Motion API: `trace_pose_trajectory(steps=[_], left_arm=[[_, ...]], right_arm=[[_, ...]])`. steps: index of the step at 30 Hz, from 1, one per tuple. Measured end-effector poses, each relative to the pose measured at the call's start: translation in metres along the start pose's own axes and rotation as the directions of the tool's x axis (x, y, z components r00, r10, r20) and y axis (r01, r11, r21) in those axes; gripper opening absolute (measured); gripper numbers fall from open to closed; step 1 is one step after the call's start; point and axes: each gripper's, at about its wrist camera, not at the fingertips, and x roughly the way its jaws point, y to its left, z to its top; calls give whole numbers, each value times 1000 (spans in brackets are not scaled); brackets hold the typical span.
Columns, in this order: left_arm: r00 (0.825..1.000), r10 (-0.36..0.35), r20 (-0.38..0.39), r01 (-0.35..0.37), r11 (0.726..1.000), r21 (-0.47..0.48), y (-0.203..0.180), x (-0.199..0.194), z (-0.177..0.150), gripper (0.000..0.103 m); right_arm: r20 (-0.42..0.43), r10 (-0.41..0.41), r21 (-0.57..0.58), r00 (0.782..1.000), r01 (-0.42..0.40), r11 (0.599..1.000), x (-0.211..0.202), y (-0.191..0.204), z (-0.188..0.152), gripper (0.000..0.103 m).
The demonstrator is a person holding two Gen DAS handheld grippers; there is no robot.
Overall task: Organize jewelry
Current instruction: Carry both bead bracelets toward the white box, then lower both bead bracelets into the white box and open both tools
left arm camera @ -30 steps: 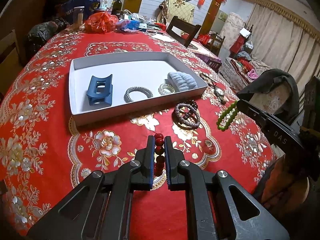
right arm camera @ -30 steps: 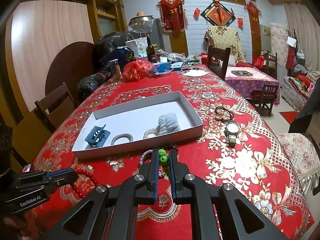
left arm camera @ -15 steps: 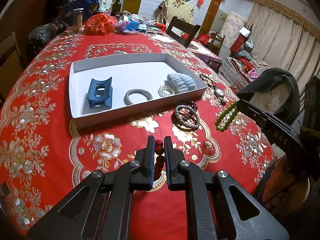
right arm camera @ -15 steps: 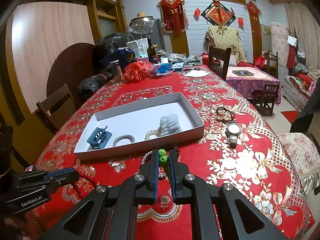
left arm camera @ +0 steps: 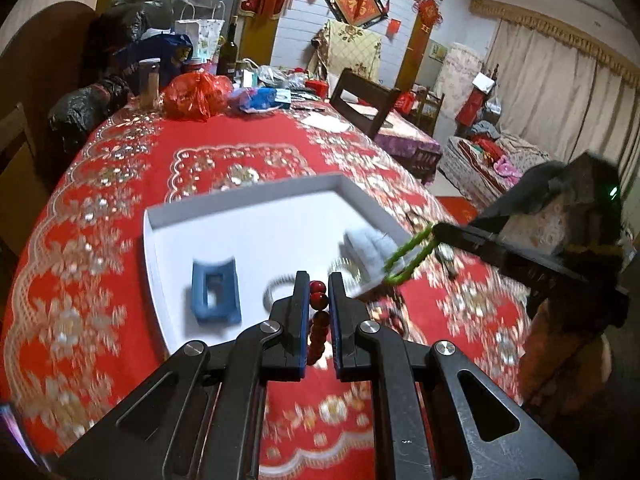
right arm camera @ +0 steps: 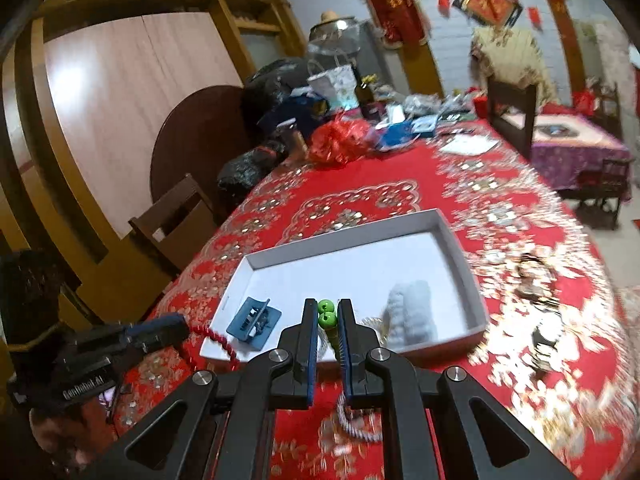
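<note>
My left gripper (left arm camera: 319,286) is shut on a red bead bracelet (left arm camera: 319,316) that hangs between its jaws, above the near edge of a white tray (left arm camera: 248,202). My right gripper (right arm camera: 327,312) is shut on a green bead bracelet (right arm camera: 327,318), also over the tray's (right arm camera: 344,238) near edge. From the left wrist view the right gripper (left arm camera: 436,234) shows at the tray's right corner with the green bracelet (left arm camera: 410,256) dangling. From the right wrist view the left gripper (right arm camera: 176,326) trails the red bracelet (right arm camera: 218,340). In the tray lie a blue hair clip (left arm camera: 215,296), a silvery bracelet (left arm camera: 276,286) and a pale fluffy scrunchie (right arm camera: 412,312).
A red patterned cloth (left arm camera: 100,240) covers the table. A beaded bracelet (right arm camera: 354,424) lies on it under my right gripper; a watch (right arm camera: 536,300) sits to the tray's right. Bags, a bottle (left arm camera: 228,50) and clutter crowd the far end. Wooden chairs (right arm camera: 176,220) stand around.
Both grippers rose and moved forward over the tray's near edge, each carrying its bracelet. The right one also swung to the left. The tray now appears closer in both views.
</note>
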Motion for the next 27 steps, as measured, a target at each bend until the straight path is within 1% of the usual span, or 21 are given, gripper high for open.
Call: trace_pose_trajectory(steps=[4, 7, 10, 11, 13, 15, 17, 18, 21, 24, 27], left_arm=[[1000, 9, 0, -9, 1000, -11, 4, 20, 21, 8], [1000, 20, -7, -21, 999, -25, 5, 38, 28, 8], [999, 32, -14, -32, 998, -45, 7, 56, 30, 8], [999, 44, -24, -45, 997, -56, 9, 65, 29, 8], [997, 62, -47, -66, 995, -69, 14, 78, 24, 8], [990, 107, -88, -113, 991, -66, 21, 97, 14, 8], [980, 156, -126, -164, 985, -54, 28, 110, 3, 8], [978, 161, -133, -170, 984, -57, 30, 111, -1, 8], [975, 184, -128, -192, 980, -51, 30, 108, -10, 8], [972, 204, -118, -209, 978, -27, 25, 103, -16, 8], [965, 238, -107, -241, 970, -20, 25, 100, -21, 8]], right_arm=[[-53, 54, 35, 997, -52, 998, 29, -12, 5, 9], [-68, 58, 29, 996, -56, 998, 43, -12, 7, 9], [-71, 81, 23, 994, -80, 997, 52, -10, 8, 9], [-72, 98, 26, 993, -96, 995, 55, -9, 8, 9], [-83, 100, 30, 992, -98, 995, 60, -13, 4, 9], [-131, 80, 45, 988, -75, 996, 76, -22, -4, 9], [-177, 32, 64, 984, -21, 998, 87, -34, -13, 9], [-187, 21, 70, 982, -8, 998, 89, -37, -15, 9], [-185, 1, 77, 983, 13, 997, 88, -42, -15, 9], [-180, -12, 54, 984, 22, 998, 87, -40, -15, 9], [-181, -45, 10, 982, 48, 999, 91, -36, -17, 9]])
